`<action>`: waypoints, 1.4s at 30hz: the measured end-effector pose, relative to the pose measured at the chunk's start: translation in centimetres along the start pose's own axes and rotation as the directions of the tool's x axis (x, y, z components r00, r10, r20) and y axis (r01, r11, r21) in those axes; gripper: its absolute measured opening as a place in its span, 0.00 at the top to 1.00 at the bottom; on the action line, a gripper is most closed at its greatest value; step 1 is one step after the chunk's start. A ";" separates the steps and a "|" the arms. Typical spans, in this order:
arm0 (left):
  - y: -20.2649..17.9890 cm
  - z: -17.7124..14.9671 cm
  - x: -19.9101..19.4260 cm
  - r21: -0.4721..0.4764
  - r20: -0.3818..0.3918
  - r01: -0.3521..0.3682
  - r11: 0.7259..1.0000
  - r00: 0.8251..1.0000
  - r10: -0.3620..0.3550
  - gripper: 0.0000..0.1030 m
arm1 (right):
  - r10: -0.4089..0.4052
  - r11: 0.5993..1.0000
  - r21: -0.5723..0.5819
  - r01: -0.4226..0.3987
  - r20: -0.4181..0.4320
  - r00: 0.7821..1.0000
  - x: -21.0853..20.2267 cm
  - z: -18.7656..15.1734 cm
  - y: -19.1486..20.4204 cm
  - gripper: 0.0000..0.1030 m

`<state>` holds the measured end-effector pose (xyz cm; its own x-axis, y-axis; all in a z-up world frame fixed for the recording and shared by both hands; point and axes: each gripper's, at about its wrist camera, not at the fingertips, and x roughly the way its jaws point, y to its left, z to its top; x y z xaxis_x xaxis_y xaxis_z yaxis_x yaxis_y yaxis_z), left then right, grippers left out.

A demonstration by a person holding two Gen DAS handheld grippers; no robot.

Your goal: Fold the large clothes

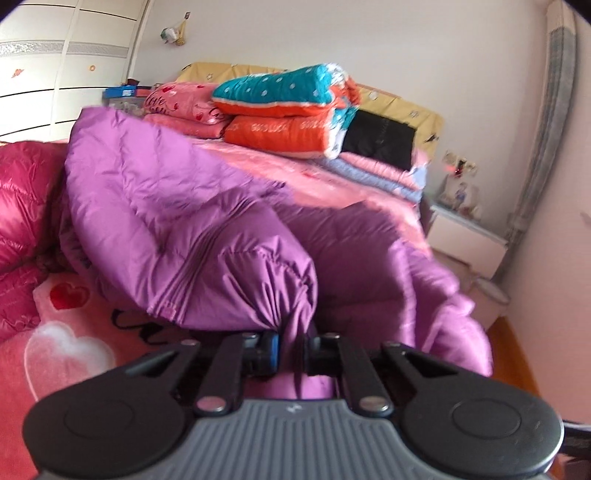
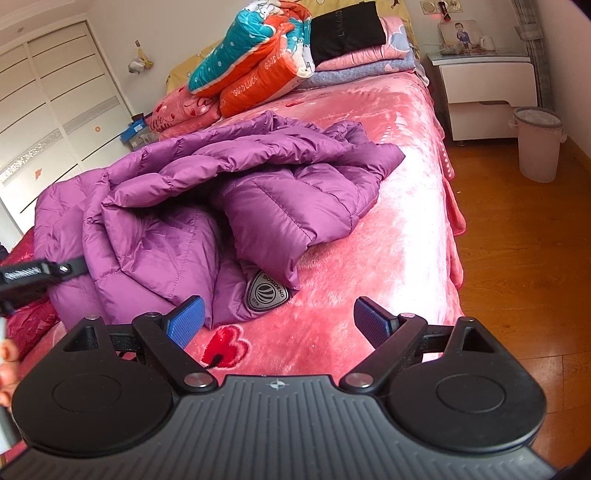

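Observation:
A big purple down jacket (image 2: 207,199) lies crumpled on the pink bed cover (image 2: 388,221), a grey badge (image 2: 266,291) showing at its near edge. In the left wrist view the same jacket (image 1: 177,206) rises in a bulging fold, and my left gripper (image 1: 291,350) is shut on a bunched piece of its purple fabric. That gripper also shows as a black body (image 2: 33,277) at the left edge of the right wrist view, at the jacket's left side. My right gripper (image 2: 279,321) stands open just in front of the badge, with only bed cover between its blue pads (image 2: 186,319).
Folded quilts in orange and teal (image 2: 255,62) and a black item (image 2: 347,31) are stacked at the head of the bed. A dark red jacket (image 1: 26,206) lies left. A white nightstand (image 2: 487,81) and a pale bin (image 2: 537,144) stand on the wooden floor at right.

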<state>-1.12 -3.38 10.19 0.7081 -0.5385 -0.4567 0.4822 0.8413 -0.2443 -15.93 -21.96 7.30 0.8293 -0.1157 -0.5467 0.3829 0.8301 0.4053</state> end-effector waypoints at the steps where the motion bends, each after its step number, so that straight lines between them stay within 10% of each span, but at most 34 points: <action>1: -0.2 0.1 -0.7 -0.002 0.006 0.015 1.000 1.000 -0.015 0.94 | 0.001 1.000 0.001 -0.001 0.003 1.000 -0.1 0.0 -0.1 0.00; 12: -3.6 -1.0 -9.3 0.067 0.050 0.144 0.987 0.988 -0.148 1.00 | 0.065 0.993 0.095 -0.067 0.024 0.998 -1.5 -0.5 -1.6 0.00; 23: -1.6 -4.8 -9.3 0.037 -0.087 0.004 0.999 0.996 -0.001 0.98 | 0.129 0.991 0.039 -0.130 0.050 0.990 -3.4 -1.7 0.0 0.00; 33: -1.4 -3.8 -4.7 0.139 -0.026 -0.046 0.989 0.998 0.050 0.36 | 0.253 0.967 -0.040 -0.251 0.035 0.967 0.0 -0.5 4.7 0.00; 42: -0.7 -2.9 1.3 0.104 -0.059 -0.101 0.990 0.992 0.107 0.29 | 0.310 0.948 0.054 -0.313 0.049 0.949 3.7 2.0 3.8 0.00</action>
<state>-2.04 -4.51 7.25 0.7239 -0.4414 -0.5302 0.4593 0.8818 -0.1070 -10.61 -20.31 8.29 0.9261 0.1209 -0.3573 0.1259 0.7938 0.5950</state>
